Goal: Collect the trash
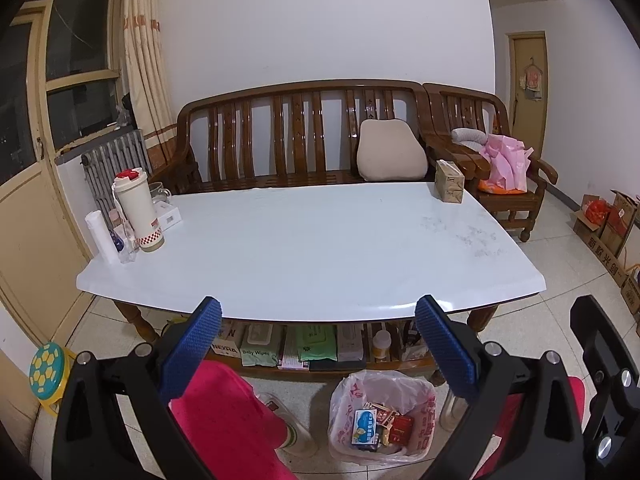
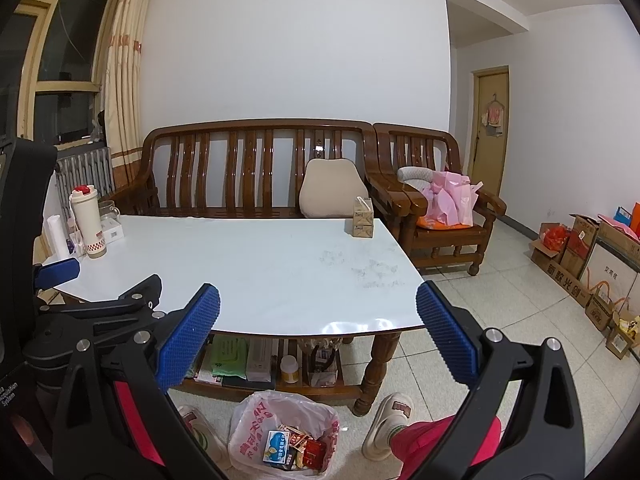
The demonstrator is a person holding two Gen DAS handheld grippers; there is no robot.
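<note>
Bin bag (image 1: 382, 416) — small printed packets, print unreadable; shelf pack (image 1: 259, 346) reads "Baby Wipes"; left tongs (image 1: 318, 344), right tongs (image 2: 318, 338) — both spread, empty.

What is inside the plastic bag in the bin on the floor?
The plastic bag holds small packets: a blue and white box and red wrappers. Whatever lies under this top layer is covered.

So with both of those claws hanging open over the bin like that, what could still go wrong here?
The trash bin on the floor is light and bag-lined, standing close to the person's slippered foot; a nudge might tip it. Reaching the cluttered table corner, the open left gripper could knock over the tall white tumbler.
</note>
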